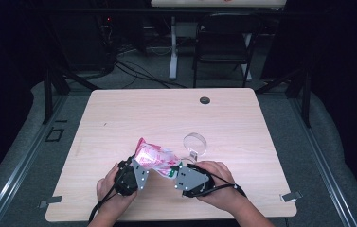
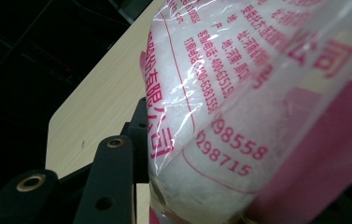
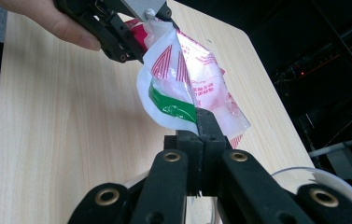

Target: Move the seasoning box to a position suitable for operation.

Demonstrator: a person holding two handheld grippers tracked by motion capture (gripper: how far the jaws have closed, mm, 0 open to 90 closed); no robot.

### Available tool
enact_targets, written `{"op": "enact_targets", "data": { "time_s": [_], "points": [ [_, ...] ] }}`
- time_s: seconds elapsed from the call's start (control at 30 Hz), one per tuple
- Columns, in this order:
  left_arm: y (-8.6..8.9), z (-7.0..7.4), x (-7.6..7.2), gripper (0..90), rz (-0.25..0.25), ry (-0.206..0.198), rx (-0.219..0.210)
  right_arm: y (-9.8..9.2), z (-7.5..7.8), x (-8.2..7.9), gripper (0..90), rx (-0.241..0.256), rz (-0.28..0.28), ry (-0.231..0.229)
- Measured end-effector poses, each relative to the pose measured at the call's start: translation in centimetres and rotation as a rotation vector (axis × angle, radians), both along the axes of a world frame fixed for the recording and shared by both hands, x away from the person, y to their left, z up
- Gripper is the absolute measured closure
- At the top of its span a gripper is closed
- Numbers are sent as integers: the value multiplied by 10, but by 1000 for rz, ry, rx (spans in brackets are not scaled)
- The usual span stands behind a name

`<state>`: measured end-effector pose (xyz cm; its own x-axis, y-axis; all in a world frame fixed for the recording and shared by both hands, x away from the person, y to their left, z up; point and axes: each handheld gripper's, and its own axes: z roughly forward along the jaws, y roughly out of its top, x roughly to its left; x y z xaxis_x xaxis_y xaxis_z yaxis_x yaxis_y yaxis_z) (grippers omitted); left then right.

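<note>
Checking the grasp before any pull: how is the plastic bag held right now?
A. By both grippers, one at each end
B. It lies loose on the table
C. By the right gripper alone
A: the left gripper and the right gripper each clamp an end of the plastic bag.

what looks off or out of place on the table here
Nothing looks spilled or damaged. The crinkled pink-printed clear plastic bag is simply held up between both grippers, and the clear round plastic container stands upright beside it.
</note>
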<state>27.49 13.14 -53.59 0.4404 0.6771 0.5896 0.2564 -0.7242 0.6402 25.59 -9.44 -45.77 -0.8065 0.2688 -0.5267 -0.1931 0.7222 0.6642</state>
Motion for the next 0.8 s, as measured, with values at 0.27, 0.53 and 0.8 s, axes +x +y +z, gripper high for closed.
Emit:
{"op": "enact_targets", "data": {
  "time_s": [0.27, 0.53, 0.8],
  "points": [
    [-7, 1, -2, 604, -10, -39, 50, -8, -5, -4, 900, 25, -5, 8],
    [-10, 6, -3, 605, -12, -81, 99, -13, -4, -5, 900, 43, -12, 22],
    [-13, 10, -1, 607, -7, -139, 138, -16, -6, -4, 900, 66, -20, 35]
  ]
}}
